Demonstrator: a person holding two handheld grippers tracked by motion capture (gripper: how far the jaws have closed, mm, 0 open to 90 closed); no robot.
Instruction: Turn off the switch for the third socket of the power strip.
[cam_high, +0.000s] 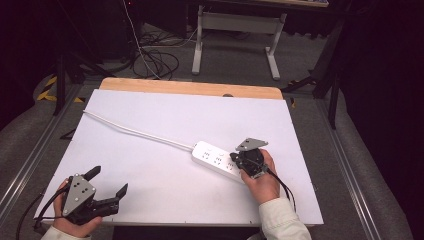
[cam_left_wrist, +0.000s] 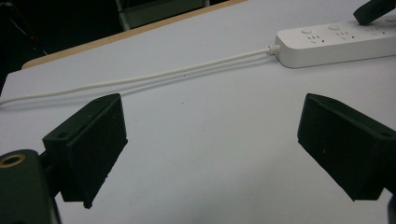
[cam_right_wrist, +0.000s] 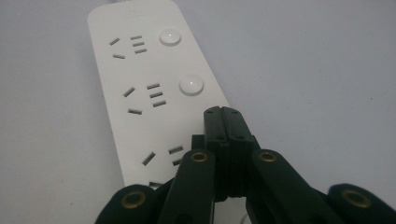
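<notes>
Pressing: your right hand-held gripper (cam_right_wrist: 223, 114), jaws closed together, tips on the power strip (cam_right_wrist: 140, 93).
Strip: centre-right of the counter (cam_high: 150, 185).
Left hand-held gripper (cam_high: 109, 182): open, empty, lower left.

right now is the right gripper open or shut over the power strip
Shut. In the right gripper view the right gripper has its two black jaws pressed together, nothing between them, tips down over the third button spot of the white power strip.

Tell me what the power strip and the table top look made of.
Power strip: apparently moulded white plastic, smooth and slightly glossy, with soft highlights on its round buttons. Table top: a matt white sheet, possibly laminate or board, with a bare wood-coloured strip along its far edge.
</notes>
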